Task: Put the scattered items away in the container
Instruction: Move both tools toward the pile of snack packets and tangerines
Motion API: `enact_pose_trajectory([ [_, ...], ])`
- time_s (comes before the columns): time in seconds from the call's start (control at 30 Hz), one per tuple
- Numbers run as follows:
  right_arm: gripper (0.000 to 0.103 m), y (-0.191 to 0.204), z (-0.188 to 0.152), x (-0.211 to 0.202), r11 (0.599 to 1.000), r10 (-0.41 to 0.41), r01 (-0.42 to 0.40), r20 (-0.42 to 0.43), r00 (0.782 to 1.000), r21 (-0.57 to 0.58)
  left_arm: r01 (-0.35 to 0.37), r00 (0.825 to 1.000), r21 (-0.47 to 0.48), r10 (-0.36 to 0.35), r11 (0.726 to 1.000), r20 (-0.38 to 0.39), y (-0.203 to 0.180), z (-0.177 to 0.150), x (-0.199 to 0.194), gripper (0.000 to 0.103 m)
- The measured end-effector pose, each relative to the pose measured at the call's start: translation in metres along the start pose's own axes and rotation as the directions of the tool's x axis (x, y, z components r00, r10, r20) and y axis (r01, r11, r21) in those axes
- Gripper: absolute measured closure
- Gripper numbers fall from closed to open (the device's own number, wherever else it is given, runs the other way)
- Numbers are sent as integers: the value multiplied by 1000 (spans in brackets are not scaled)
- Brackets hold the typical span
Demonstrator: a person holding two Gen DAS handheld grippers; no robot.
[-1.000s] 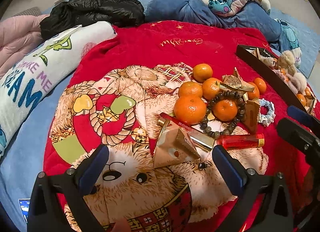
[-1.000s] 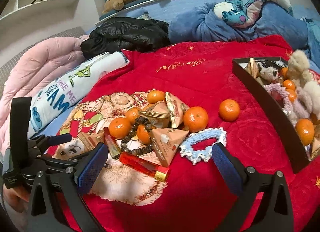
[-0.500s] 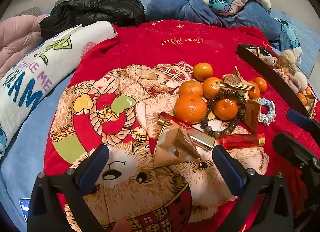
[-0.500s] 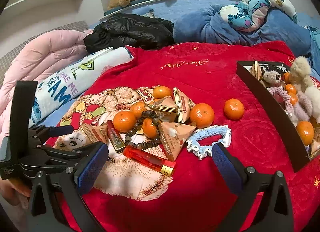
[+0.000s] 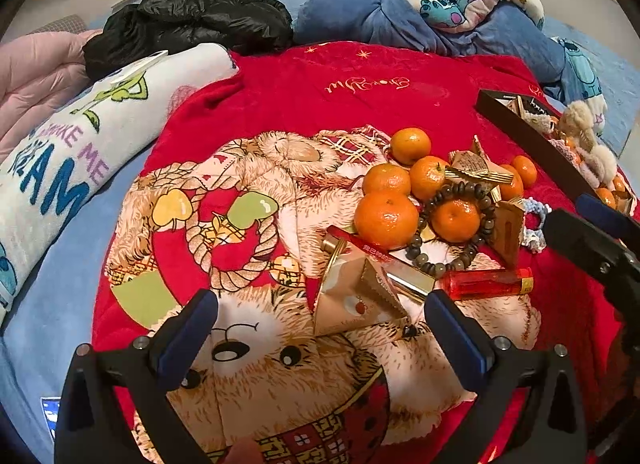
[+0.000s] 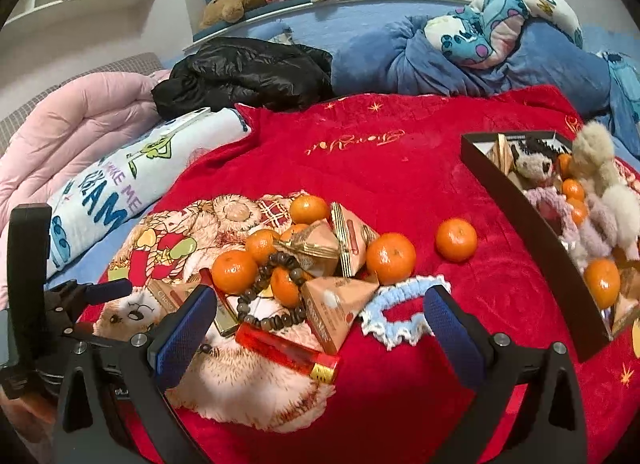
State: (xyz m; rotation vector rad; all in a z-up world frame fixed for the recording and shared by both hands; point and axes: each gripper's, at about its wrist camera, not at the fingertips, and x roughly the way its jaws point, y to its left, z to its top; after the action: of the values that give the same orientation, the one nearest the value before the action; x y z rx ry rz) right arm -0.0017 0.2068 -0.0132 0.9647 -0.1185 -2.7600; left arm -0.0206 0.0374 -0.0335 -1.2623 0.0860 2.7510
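Gold-foil pyramid packet [image 5: 356, 300] lies on the red blanket [image 5: 360, 103] between your left gripper [image 5: 320, 328]'s wide-apart jaws; it's light and crushable, so pinch its flat faces gently. Right gripper [image 6: 320, 324] gapes too; the container [image 6: 532, 232] sits far right.

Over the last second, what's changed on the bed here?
The right gripper has advanced toward the pile, open over the blue scrunchie, holding nothing. The left gripper stayed open by the triangular packet. Tangerines, bracelet and box haven't moved.
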Motion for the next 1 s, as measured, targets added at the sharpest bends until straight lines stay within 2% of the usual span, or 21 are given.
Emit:
enact_pose_trajectory([
  [0.13,0,-6,-3,6,999,21,-20,-19,1000,30,-2,1000,-19,2,1000,-10,4,0,3,0],
  [0.27,0,-3,-7,7,1000,-13,13,-5,1000,-20,2,1000,-12,-2,1000,-12,0,0,5,0],
  [0.47,0,-2,-10,2,1000,-3,4,8,1000,-27,8,1000,3,-8,1000,-14,-6,-1,5,0],
  [1.0,0,-8,-11,3,1000,13,-13,-3,1000,7,22,1000,-2,-22,1000,-10,-4,0,2,0],
])
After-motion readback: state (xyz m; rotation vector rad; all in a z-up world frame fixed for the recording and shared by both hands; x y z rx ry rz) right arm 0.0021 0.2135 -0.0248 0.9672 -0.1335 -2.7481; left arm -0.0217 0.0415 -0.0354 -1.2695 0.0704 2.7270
